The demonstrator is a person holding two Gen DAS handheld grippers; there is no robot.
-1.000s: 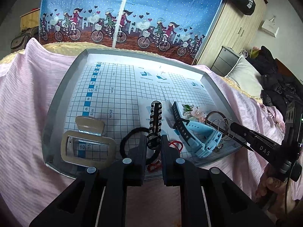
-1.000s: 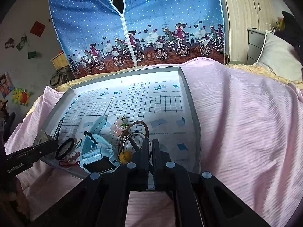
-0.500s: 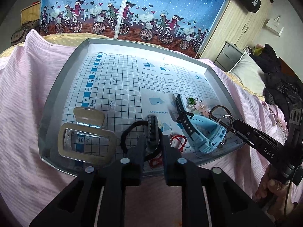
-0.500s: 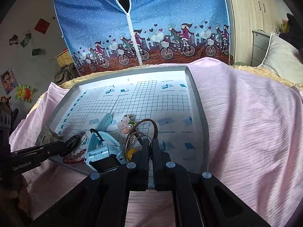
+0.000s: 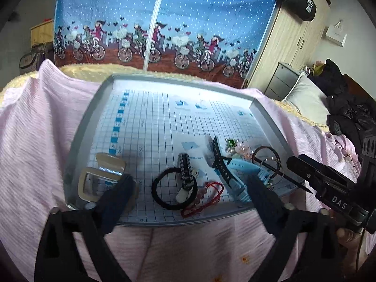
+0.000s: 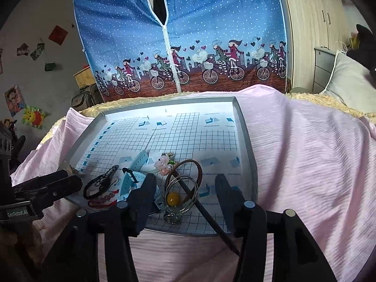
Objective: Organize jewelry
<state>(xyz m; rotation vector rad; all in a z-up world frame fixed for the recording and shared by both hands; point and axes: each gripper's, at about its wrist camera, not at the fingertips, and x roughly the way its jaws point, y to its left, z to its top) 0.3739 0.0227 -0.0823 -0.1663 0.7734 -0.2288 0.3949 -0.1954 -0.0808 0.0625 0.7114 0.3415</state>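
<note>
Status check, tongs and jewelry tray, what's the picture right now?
Left tongs open, empty, at black hair tie. Right tongs open, empty, around silver rings. Jewelry clustered at tray near edge. Nothing blocking.

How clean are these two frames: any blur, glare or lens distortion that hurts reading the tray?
Left wrist view: strong fisheye bowing, dark corners; the tray grid smears with motion blur at the left, glare whitens its far edge; the open left claw fingers look soft. Right wrist view: sharper, same barrel distortion, glare along the tray's far wall; the bangle reads clearly.
</note>
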